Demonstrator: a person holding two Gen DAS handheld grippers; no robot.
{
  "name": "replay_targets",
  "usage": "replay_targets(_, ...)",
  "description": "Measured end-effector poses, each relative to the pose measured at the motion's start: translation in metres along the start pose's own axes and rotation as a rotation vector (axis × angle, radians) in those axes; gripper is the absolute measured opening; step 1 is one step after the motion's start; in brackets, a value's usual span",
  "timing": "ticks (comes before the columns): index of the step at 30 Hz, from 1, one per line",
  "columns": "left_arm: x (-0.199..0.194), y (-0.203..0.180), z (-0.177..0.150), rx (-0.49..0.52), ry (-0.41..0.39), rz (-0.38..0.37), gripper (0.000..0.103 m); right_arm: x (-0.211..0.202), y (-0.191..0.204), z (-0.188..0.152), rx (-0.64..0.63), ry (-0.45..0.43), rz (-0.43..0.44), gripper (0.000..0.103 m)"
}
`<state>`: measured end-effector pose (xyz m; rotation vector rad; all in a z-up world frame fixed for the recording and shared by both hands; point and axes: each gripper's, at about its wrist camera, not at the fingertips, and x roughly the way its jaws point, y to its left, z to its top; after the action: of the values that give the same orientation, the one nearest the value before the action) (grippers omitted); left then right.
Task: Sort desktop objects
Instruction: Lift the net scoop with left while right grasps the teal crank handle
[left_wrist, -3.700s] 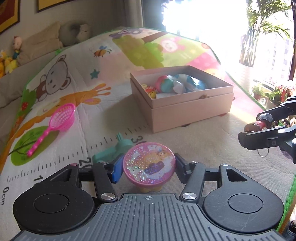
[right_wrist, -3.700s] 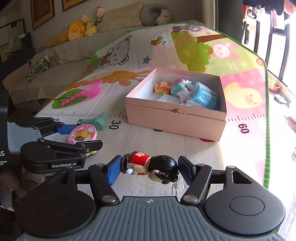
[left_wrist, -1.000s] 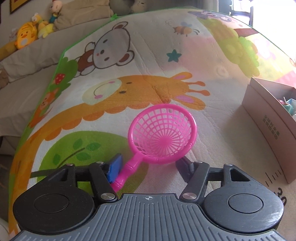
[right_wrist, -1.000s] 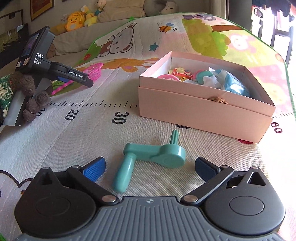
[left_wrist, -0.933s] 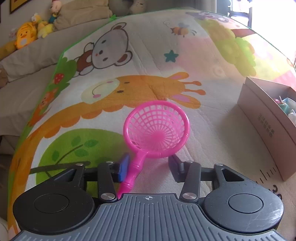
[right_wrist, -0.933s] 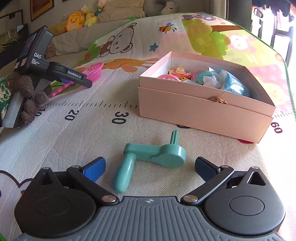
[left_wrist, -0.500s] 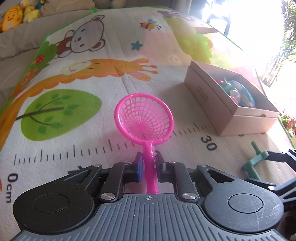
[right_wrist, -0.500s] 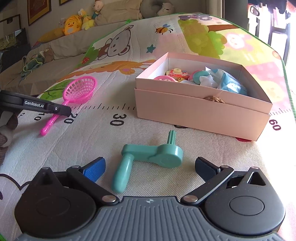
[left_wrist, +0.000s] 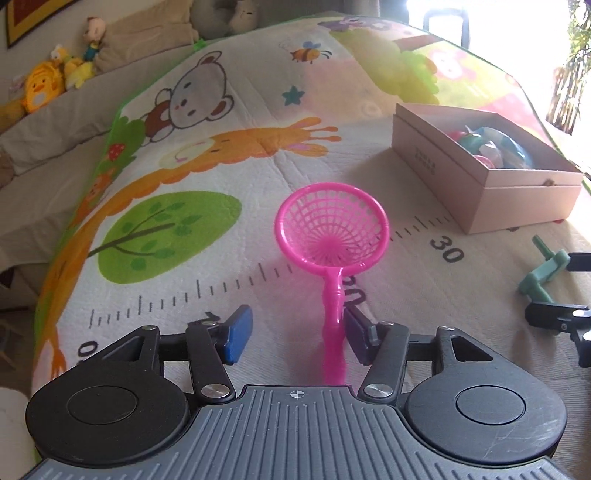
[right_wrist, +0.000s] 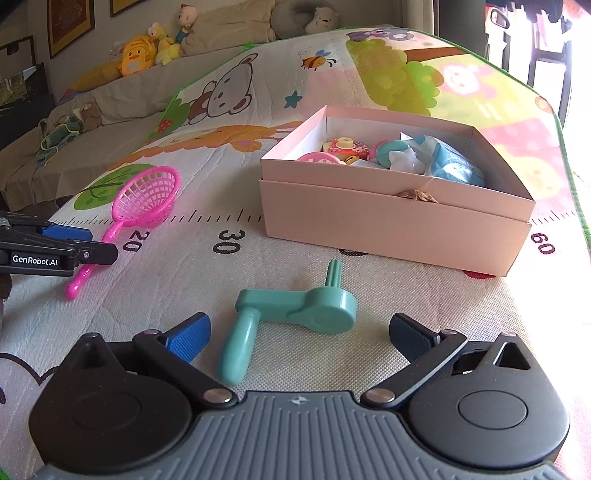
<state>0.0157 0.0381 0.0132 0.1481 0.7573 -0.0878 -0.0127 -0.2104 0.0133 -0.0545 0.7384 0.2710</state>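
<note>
My left hand-held gripper (left_wrist: 293, 334) is spread beside the net (left_wrist: 332, 236); right hand-held gripper (right_wrist: 297, 332) spread around the crank (right_wrist: 295, 310). Next: close, carry to box (right_wrist: 388, 221).

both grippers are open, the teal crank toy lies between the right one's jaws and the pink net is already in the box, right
Not quite: the pink net is not in the pink box. It lies on the play mat, its handle between the open jaws of the left gripper, as the right wrist view shows. The rest holds for the teal crank toy and right gripper.
</note>
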Motion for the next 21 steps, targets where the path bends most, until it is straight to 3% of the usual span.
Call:
replay_targets(2, -0.001, 0.006, -0.002, 0.014, -0.003, 0.046, 0.072, 0.000, 0.001, 0.000, -0.003, 0.001, -0.003, 0.103)
replay_targets(4, -0.001, 0.015, -0.004, -0.001, 0.008, 0.046, 0.074, 0.000, 0.001, 0.000, -0.004, 0.002, -0.004, 0.103)
replay_targets(10, 0.001, 0.010, -0.002, 0.009, 0.008, -0.091, 0.090, 0.001, 0.002, 0.000, -0.009, 0.005, -0.007, 0.103)
replay_targets(15, 0.006, -0.010, -0.004, 0.035, 0.020, -0.126, 0.092, 0.001, 0.003, 0.000, -0.014, 0.007, -0.016, 0.103)
replay_targets(21, 0.004, -0.014, -0.009, 0.008, 0.021, -0.113, 0.097, 0.009, 0.015, 0.009, -0.072, 0.001, -0.060, 0.100)
